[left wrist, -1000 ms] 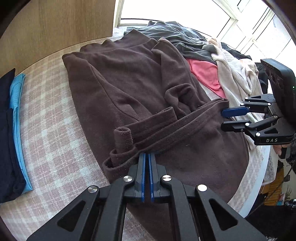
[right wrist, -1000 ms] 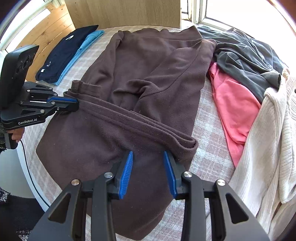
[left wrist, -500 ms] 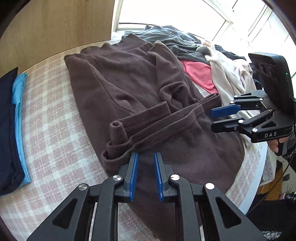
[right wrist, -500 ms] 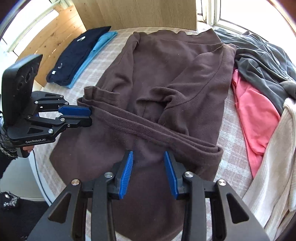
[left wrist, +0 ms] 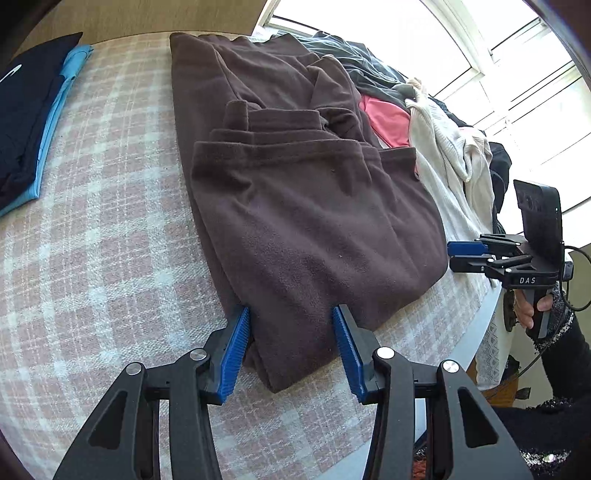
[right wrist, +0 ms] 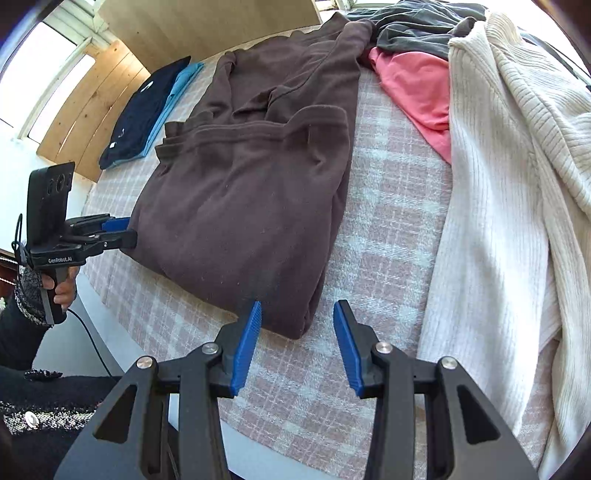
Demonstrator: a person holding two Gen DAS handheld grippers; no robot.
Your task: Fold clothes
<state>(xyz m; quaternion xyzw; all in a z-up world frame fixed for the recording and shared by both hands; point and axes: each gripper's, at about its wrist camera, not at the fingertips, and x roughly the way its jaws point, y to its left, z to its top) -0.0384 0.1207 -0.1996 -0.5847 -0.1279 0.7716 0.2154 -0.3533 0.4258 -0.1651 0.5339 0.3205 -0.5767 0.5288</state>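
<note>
The left gripper (left wrist: 290, 349) has black arms and blue ribbed pads, and its jaws are opening. The near corner of the soft brown fleece garment (left wrist: 303, 221) lies between the pads. The left pad looks right against the cloth edge, but it does not squeeze it. The right gripper (right wrist: 297, 341) looks the same, and its jaws are opening too. The other near corner of the brown garment sits just in front of its pads, not pinched. A hand (right wrist: 62, 290) holds the handle of the left one.

Under them is a pink and white checked cloth (left wrist: 99, 236) spread over the table. Wooden boards (right wrist: 88, 107) and bright windows (left wrist: 491, 62) stand behind.

The brown garment lies in the middle, folded up from the near edge, with its ribbed hem across the top layer. To its left sits a folded dark navy top on a light blue one (left wrist: 26, 122). To its right lie a pink top (right wrist: 417, 88), a grey garment (right wrist: 410, 31) and a cream ribbed knit sweater (right wrist: 509, 192), unfolded.
</note>
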